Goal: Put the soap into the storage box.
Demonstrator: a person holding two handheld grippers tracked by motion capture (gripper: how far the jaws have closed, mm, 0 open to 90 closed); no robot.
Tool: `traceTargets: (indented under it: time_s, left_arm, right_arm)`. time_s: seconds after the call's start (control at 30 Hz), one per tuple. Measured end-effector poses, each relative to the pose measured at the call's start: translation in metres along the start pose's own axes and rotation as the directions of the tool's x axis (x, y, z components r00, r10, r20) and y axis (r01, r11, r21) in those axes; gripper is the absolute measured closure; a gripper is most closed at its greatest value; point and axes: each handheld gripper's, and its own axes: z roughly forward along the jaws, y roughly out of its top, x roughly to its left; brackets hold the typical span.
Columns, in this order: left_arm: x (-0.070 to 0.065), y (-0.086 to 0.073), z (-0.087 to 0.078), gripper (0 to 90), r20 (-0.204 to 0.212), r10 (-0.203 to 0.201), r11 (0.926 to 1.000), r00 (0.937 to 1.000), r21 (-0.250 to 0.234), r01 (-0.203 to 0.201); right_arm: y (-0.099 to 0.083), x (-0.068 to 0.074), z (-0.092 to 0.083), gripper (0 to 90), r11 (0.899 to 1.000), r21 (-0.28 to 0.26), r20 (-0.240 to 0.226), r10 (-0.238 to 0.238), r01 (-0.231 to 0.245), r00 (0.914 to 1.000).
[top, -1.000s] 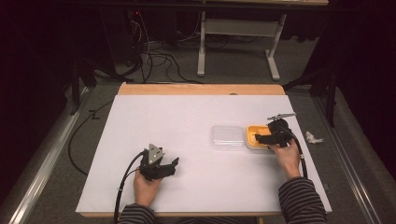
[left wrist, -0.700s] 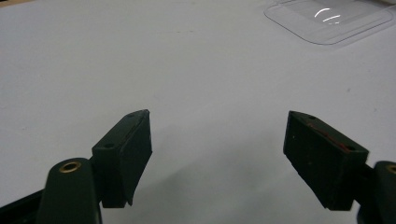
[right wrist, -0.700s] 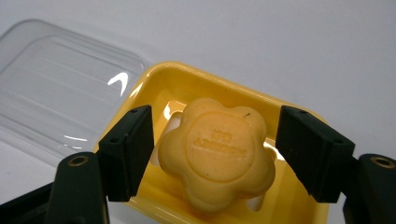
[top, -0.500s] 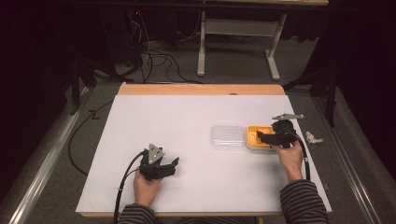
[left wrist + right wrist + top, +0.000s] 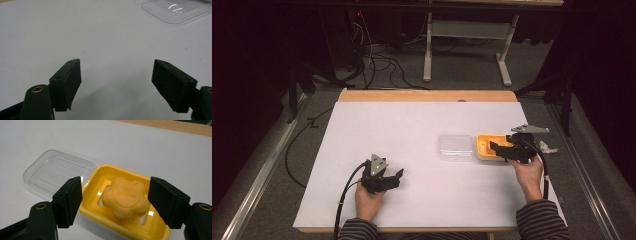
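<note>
Now the right gripper (image 5: pixel 115 197) hovers over the yellow soap dish (image 5: pixel 100 173), its jaws released on both sides of the flower-shaped soap (image 5: pixel 125 197) without touching it. Just beside the dish lies the clear lid (image 5: pixel 57 171). Well apart from the dish, the left gripper (image 5: pixel 116 82) stays low over the white table (image 5: pixel 75 30), jaws released, grasping nothing.

Two striped-sleeved forearms reached in from the near edge. The left hand (image 5: pixel 369 202) held the left tongs (image 5: pixel 398 175) low, jaws spread wide apart. The right hand (image 5: pixel 528 175) held the right tongs (image 5: pixel 493 148) farther forward, jaws likewise parted.
</note>
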Motion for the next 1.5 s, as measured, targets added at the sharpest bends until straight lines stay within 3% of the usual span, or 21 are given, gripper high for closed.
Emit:
traceTargets:
  time_s: [0.27, 0.5, 1.0, 1.5]
  left_arm:
    - [0.000, 0.000, 0.000, 23.9, -0.002, 0.003, 1.0000, 1.0000, -0.003, -0.003]
    - [0.000, 0.000, 0.000, 23.9, -0.001, 0.004, 1.0000, 1.0000, -0.003, -0.004]
    - [0.000, 0.000, 0.000, 23.9, -0.002, 0.006, 1.0000, 1.0000, -0.004, -0.006]
    - [0.000, 0.000, -0.001, 23.9, -0.001, 0.007, 1.0000, 1.0000, -0.003, -0.007]
  right_arm:
    - [-0.008, 0.002, -0.011, 28.4, 1.000, -0.017, 0.001, 0.011, -0.011, 0.9999]
    - [-0.015, 0.003, -0.023, 28.4, 0.998, -0.058, -0.018, 0.023, -0.024, 0.9996]
    - [-0.031, 0.004, -0.040, 28.8, 0.995, -0.083, -0.052, 0.055, -0.059, 0.9971]
    - [-0.043, 0.013, -0.045, 28.7, 0.993, -0.106, -0.071, 0.041, -0.048, 0.9966]
